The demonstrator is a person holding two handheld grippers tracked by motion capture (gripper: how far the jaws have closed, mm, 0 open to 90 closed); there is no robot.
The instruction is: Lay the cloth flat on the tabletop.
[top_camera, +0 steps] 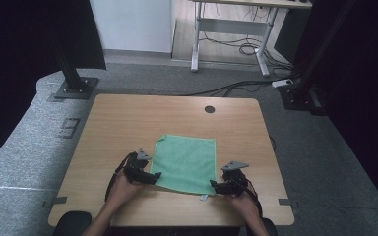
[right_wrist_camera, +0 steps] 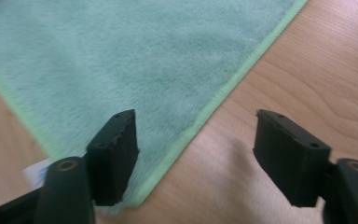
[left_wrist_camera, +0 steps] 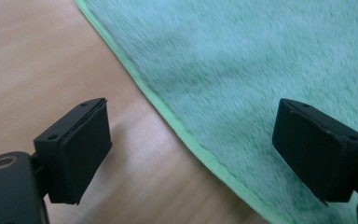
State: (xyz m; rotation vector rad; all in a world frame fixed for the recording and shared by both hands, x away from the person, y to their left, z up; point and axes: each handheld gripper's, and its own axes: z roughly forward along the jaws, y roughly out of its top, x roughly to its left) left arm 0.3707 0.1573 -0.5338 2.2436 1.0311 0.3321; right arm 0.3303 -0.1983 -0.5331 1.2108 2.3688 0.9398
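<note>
Both grippers, left gripper (top_camera: 150, 175) and right gripper (top_camera: 215, 187), stand open at the lower corners of the green microfibre cloth (top_camera: 186, 162) lying flat at centre frame; pinch its soft, limp hemmed corners.

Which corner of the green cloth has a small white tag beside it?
The near right corner of the cloth, by the right gripper; the white tag pokes out there.

Both forearms enter from 6 o'clock. Left gripper (top_camera: 153, 175) jaws point toward 3 o'clock, spread wide, nothing clamped. Right gripper (top_camera: 213, 186) jaws point toward 9 o'clock, likewise parted.
</note>
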